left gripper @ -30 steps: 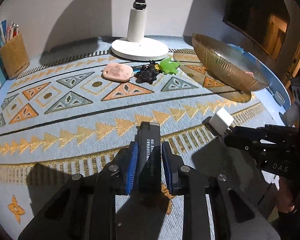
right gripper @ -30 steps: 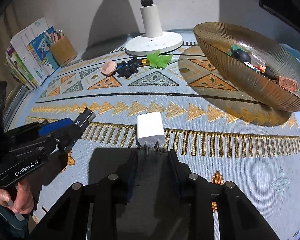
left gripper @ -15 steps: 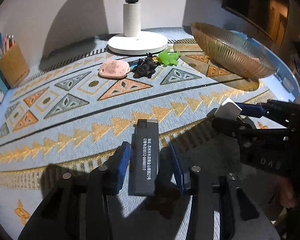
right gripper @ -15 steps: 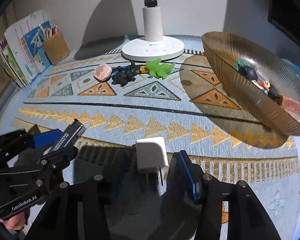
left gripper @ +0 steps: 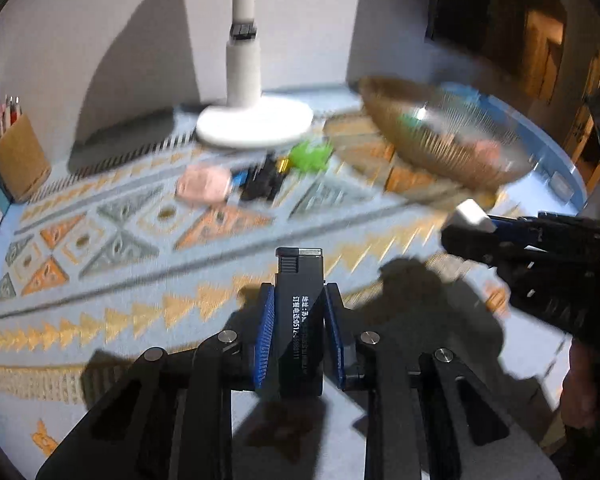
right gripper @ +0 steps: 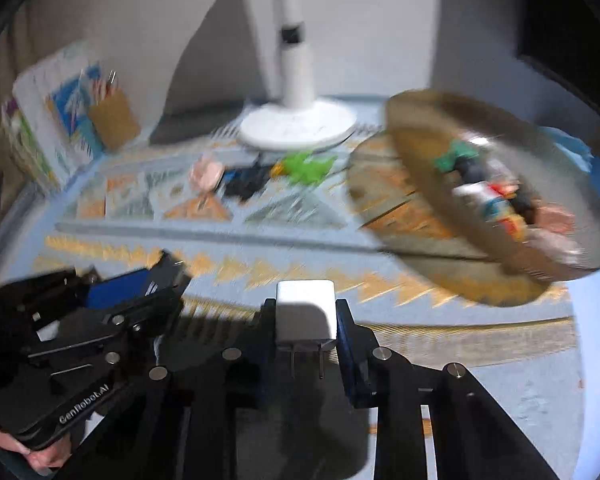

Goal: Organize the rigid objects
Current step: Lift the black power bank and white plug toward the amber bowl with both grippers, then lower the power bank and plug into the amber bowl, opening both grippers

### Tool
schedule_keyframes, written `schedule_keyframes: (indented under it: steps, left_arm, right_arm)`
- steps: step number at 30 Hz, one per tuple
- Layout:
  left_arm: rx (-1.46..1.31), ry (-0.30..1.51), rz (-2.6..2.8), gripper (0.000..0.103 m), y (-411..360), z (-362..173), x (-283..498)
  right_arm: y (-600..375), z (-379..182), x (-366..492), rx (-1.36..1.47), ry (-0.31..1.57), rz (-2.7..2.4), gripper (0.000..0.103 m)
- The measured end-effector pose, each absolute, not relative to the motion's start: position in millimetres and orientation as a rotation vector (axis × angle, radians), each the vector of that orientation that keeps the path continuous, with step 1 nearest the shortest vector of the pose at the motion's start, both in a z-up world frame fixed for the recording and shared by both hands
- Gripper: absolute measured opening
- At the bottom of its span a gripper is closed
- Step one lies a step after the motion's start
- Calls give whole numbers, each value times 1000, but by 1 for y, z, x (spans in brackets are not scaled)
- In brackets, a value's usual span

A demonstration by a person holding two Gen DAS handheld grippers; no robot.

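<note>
- Since half a second ago, both tools have been closed from spread jaws onto their objects, and both objects have been raised off the patterned cloth (left gripper: 112, 240).
- The left tool (left gripper: 299, 312) is clamped by its blue pads on a black lighter (left gripper: 300, 304), held upright with its top toward 12 o'clock and white print along its side.
- The right tool (right gripper: 306, 320) is clamped on a white charger (right gripper: 306, 310), its two prongs pointed back toward 6 o'clock.
- In the left wrist view, the right tool with the charger is seen at 3 o'clock.
- A ribbed amber bowl (right gripper: 420, 152), already filled with small items, is placed at 2 o'clock on the surface.
- A pink piece (left gripper: 204, 186), a black toy (left gripper: 262, 182) and a green toy (left gripper: 310, 156) are left near 12 o'clock, just before the white lamp base (left gripper: 256, 124); details are blurred.
- A brown pencil holder (left gripper: 18, 160) is seen at 10 o'clock.
</note>
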State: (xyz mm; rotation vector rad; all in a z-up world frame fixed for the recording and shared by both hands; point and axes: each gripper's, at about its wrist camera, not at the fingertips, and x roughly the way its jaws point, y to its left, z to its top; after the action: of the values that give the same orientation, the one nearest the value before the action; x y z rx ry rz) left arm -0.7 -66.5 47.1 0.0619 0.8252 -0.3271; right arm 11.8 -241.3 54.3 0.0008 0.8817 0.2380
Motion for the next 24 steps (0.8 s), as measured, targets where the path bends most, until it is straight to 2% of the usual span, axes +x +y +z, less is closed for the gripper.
schedule_keyframes:
  steps: [7,11,18,24]
  left_arm:
    - [-45,643,-428,21,-98,122,22]
    - [-70,585,-495,21,-139,150,54]
    - [-65,686,-528,21,-203,115,111]
    - [-34,778,-540,21,-230,79,126]
  right_arm:
    - [-342,135,10,116,681,35,26]
    - [-389,161,33,123,626,-84,26]
    - [-431,130,91,145,731,-131,26]
    - [-448,92,115,152,819,-149,26]
